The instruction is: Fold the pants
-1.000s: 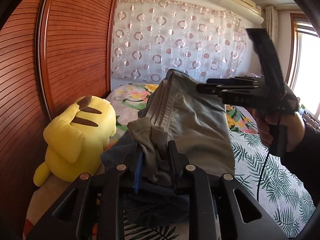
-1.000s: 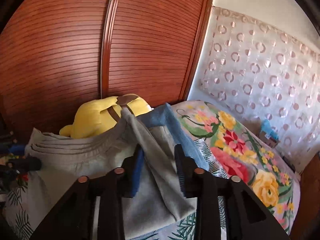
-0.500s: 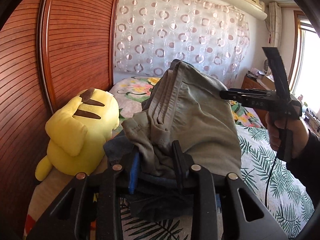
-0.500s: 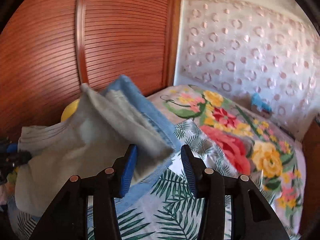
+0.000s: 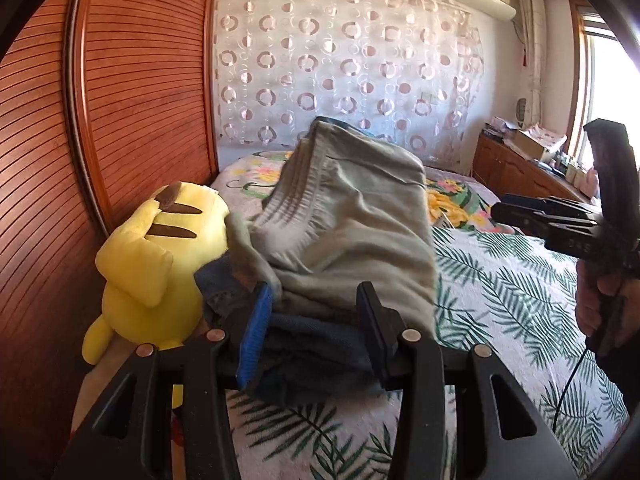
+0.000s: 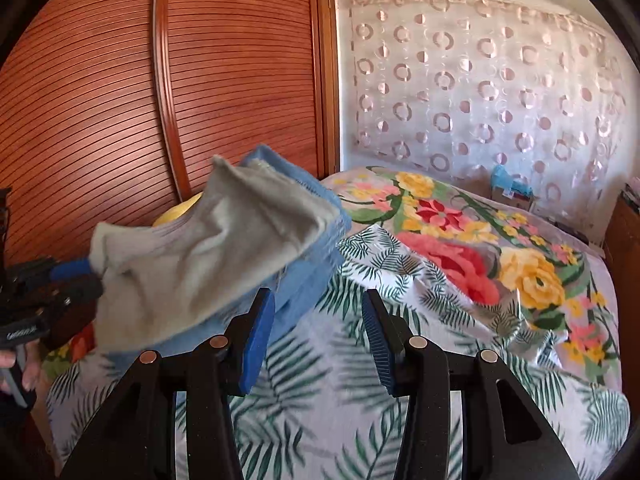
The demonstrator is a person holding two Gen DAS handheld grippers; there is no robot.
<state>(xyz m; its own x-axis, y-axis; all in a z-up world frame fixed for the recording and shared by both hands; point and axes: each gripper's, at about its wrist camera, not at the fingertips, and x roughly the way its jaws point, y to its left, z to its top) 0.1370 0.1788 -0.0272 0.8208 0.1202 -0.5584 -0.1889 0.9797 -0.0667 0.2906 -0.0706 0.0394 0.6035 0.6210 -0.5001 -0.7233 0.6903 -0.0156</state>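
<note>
Grey pants (image 5: 352,216) look pretty much folded, stacked on a blue garment (image 6: 316,264) at the bed's (image 6: 440,360) edge by the yellow plush (image 5: 156,264). Left gripper (image 5: 316,332) has just been opening; its fingers straddle the bundle's near end without squeezing. Right gripper (image 6: 320,332) is open with nothing in it, only bedsheet between the fingers. What's left, I'd say: pull clear, maybe tidy.

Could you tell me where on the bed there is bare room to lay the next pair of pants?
The leaf-print bedspread between the folded grey pants and the big flower print is bare. By the wardrobe it is crowded: yellow plush toy and the clothes stack.
</note>
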